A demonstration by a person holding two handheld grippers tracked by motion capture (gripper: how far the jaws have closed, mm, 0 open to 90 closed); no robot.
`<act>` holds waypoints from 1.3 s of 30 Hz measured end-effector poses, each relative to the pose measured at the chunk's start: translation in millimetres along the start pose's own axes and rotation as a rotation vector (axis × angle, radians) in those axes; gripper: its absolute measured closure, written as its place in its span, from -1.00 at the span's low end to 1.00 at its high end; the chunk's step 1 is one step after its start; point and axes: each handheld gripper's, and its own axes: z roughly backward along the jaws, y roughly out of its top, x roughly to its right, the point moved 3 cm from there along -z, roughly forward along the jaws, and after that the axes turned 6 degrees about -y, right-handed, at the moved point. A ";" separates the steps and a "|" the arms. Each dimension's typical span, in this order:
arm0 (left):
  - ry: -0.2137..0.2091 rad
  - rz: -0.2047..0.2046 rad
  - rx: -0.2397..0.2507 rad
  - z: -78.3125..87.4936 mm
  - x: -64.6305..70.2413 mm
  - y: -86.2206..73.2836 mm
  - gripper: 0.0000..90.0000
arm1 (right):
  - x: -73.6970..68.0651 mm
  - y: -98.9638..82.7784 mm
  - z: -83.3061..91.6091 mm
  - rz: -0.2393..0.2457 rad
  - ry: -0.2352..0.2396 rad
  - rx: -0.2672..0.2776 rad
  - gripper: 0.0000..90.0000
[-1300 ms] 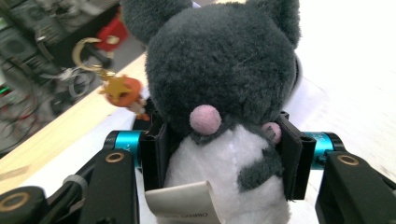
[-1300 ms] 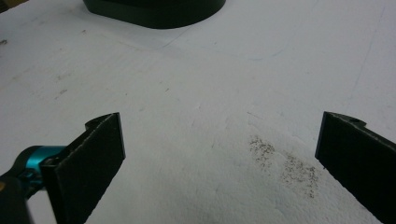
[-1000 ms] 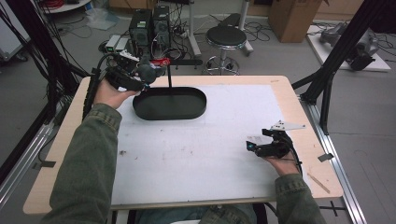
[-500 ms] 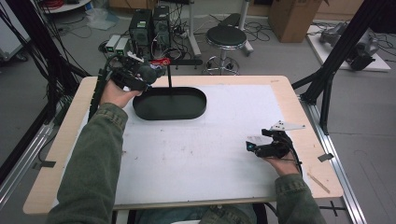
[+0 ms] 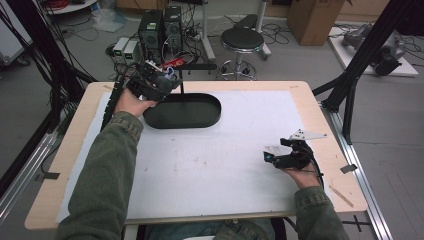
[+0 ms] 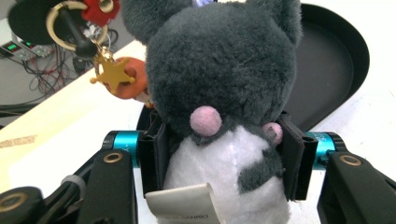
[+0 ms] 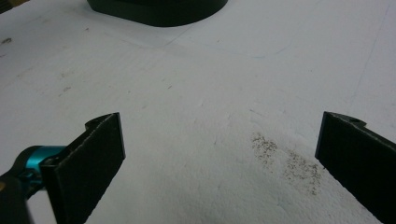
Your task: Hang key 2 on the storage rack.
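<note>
Left gripper (image 6: 219, 154) clamps the grey plush mouse keychain (image 6: 219, 93) above the black oval tray (image 5: 182, 111) beside its hanger post, right gripper (image 7: 219, 154) resting wide open on the white mat; next likely comes hooking its ring.

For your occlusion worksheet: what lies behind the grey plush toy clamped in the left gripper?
Behind the plush toy lie the black oval tray and a gold star charm on a ring. The toy covers the tray's near-left part, so anything there stays unseen.

The tray (image 5: 200, 117) is sitting on the worktop (image 5: 235, 150) at its far left. The plush toy (image 6: 224, 93) is hanging at the tray's left end, between the left hand-held gripper's (image 5: 150, 85) pads. The right hand-held gripper (image 5: 287, 159) is lying near the worktop's right edge.
</note>
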 end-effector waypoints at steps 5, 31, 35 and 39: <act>0.059 -0.028 -0.002 -1.2 3.7 0.3 -0.24 | -0.4 0.0 -0.3 0.002 0.002 0.002 -0.99; -0.273 0.009 0.080 6.7 19.9 -22.3 -0.96 | -0.3 0.1 0.2 -0.003 0.004 0.005 -0.99; -0.266 0.015 0.109 13.2 21.2 -28.9 -0.96 | 0.0 0.1 0.4 -0.003 0.003 0.005 -0.99; -0.288 -0.004 0.127 20.9 25.4 -37.3 -0.96 | 0.4 0.2 0.9 -0.003 0.007 0.009 -0.99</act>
